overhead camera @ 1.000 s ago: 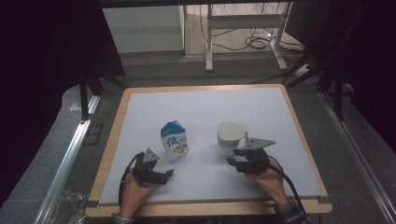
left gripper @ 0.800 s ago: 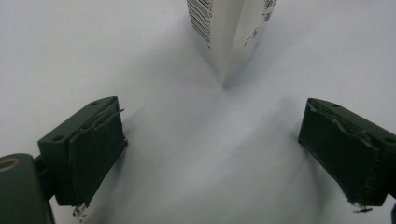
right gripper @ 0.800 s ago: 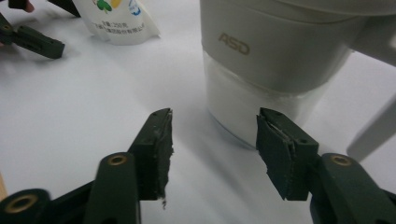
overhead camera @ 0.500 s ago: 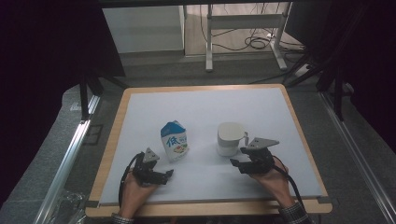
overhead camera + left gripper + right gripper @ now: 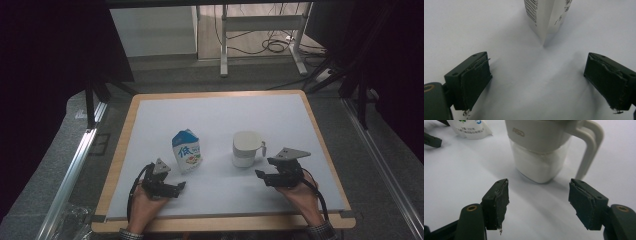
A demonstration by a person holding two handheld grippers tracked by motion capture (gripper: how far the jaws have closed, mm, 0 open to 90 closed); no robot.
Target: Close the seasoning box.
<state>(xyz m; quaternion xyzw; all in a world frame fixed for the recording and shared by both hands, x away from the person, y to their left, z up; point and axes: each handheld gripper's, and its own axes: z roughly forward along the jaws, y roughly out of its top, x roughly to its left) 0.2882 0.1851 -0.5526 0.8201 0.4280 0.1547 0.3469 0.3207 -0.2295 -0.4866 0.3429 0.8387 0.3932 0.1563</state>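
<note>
- Two grippers low in the high view, one at each bottom corner of the white mat (image 5: 220,115); a carton and a jug stand between and just above them.
- Left gripper (image 5: 175,187), lower left of the high view: held in a hand (image 5: 147,202) that comes in from the bottom edge. Jaws spread wide, nothing between them, close over the mat.
- Left gripper view: the two black pads sit at the lower left and lower right of the frame, bare mat in the gap. The carton's bottom corner sits at top centre, ahead of the jaws and apart from them.
- Carton (image 5: 186,151), left of centre in the high view: upright, blue top, white body with print. Just above and right of the left gripper, not touching.
- Jug (image 5: 245,149), right of centre: white, upright, handle toward the right side of the frame. Well apart from the carton.
- Right gripper (image 5: 261,175), lower right: held in a hand (image 5: 295,192), jaws parted, empty, just below and right of the jug.
- Right gripper view: jug at top centre, beyond the open pads, no contact; carton at the upper left.
</note>
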